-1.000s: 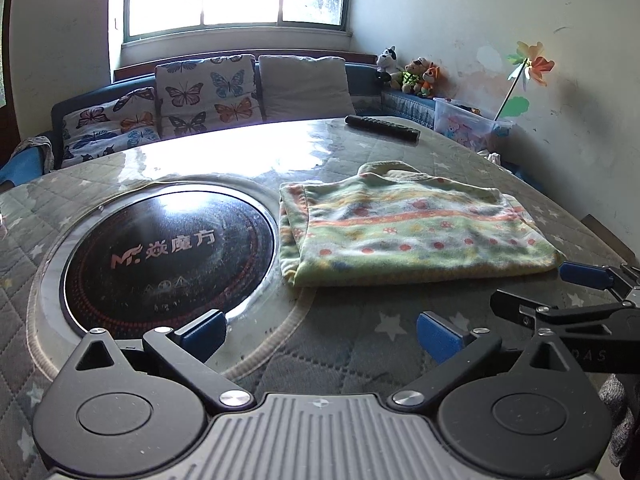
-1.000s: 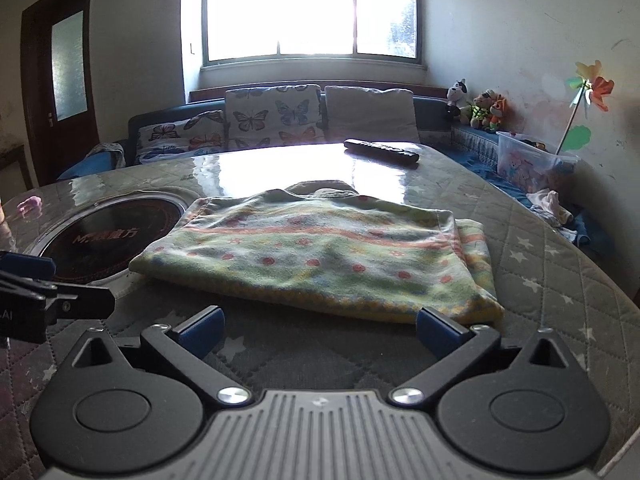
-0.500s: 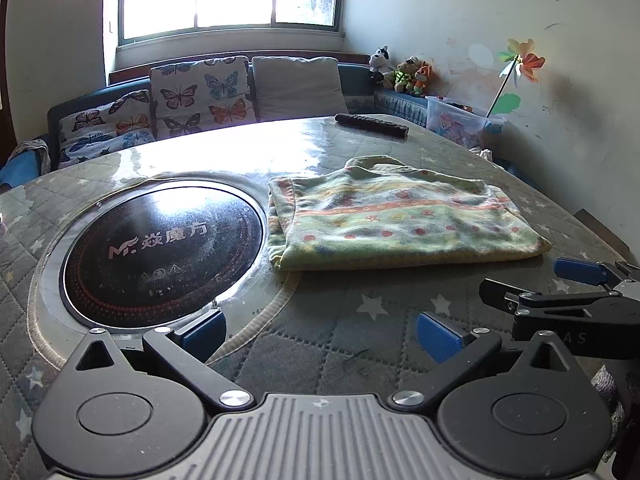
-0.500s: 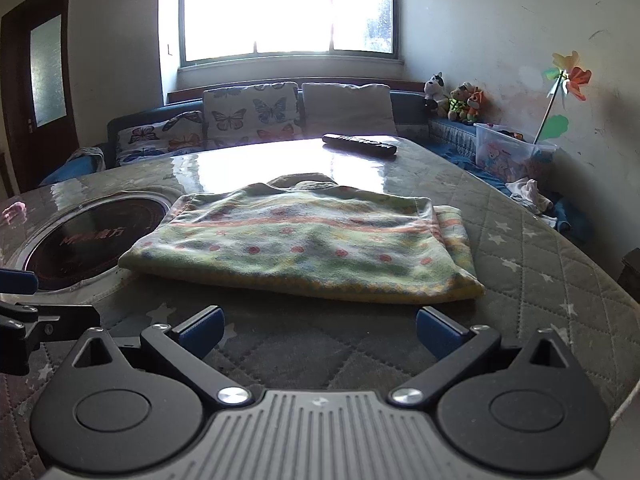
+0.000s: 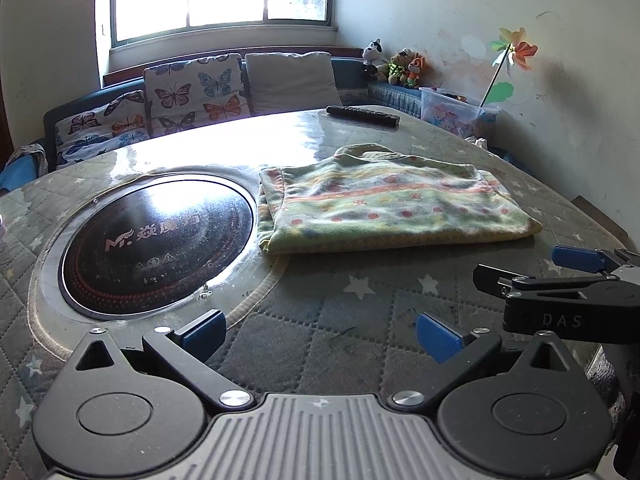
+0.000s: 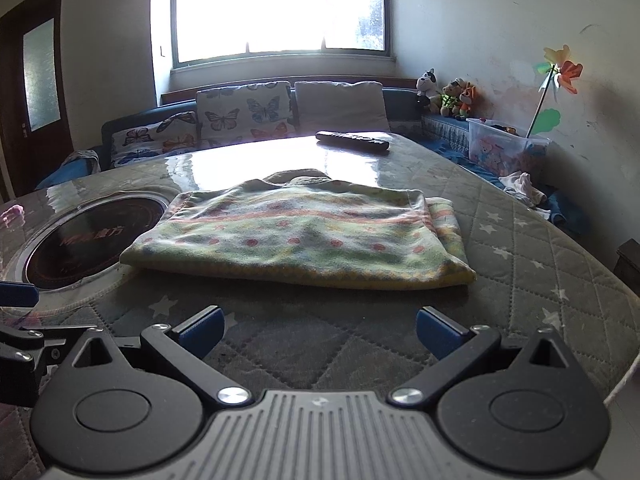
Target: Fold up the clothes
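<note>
While clear of the folded garment point(image 6: 304, 236), both jaws wide, empty.

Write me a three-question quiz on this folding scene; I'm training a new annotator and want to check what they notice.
1. True or false: the left hand-held gripper is clamped on the folded garment.
2. What lies on the far side of the table, beyond the garment?
A. a remote control
B. a mug
C. a book
3. Fill in: the garment's left edge reaches the rim of the round black ____ set in the table.

Key:
1. False; its jaws are spread and empty, as are those of the right hand-held gripper.
2. A, the remote control.
3. cooktop.
</note>
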The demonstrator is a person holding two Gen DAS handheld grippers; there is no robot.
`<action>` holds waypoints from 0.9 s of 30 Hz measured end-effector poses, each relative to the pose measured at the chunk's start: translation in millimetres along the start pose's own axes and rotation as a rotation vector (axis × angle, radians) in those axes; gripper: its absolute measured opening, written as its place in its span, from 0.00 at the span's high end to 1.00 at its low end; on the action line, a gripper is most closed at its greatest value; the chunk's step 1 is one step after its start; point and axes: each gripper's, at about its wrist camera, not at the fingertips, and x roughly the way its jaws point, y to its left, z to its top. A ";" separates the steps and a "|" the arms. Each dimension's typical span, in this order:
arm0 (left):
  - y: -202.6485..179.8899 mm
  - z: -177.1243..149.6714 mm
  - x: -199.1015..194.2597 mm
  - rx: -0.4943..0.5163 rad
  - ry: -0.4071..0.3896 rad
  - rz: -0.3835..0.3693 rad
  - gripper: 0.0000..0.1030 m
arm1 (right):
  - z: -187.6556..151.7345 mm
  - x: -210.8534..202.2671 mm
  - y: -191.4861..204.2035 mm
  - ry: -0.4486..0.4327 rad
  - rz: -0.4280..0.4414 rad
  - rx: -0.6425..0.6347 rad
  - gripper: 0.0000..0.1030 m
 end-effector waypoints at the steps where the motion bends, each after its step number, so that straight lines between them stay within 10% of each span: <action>1: -0.2 -0.2 -0.4 0.001 0.000 0.001 0.00 | -0.3 -0.4 0.0 0.001 0.000 0.001 0.00; 27: -5.6 -5.0 -3.5 0.026 0.006 0.015 0.00 | -3.7 -7.9 0.5 -0.001 -0.004 0.021 0.00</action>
